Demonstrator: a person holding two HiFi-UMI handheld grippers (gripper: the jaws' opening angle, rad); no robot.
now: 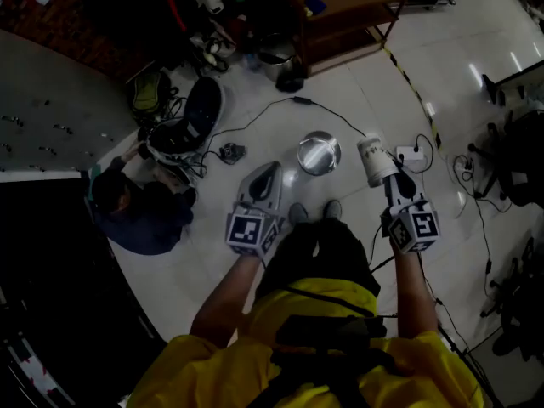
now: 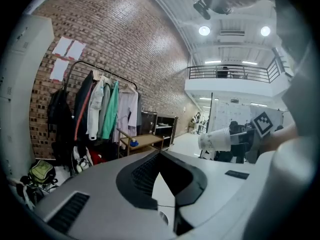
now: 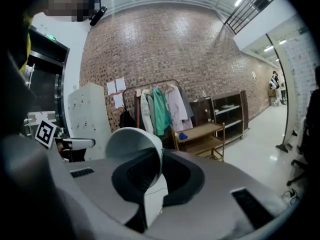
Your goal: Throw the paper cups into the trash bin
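A white paper cup is held up off the floor, its wall pinched between the jaws of my right gripper. In the right gripper view the cup tilts left, with its open mouth facing the camera and its rim caught in the right gripper. A round silver trash bin stands on the floor just ahead of the person's feet, to the left of the cup. To the left of the bin, my left gripper is shut and holds nothing. The left gripper view shows the cup off to its right.
A person crouches on the floor at the left, beside a black chair. A wooden shelf cart stands behind the bin. Cables and a power strip lie on the white floor. A clothes rack lines the brick wall.
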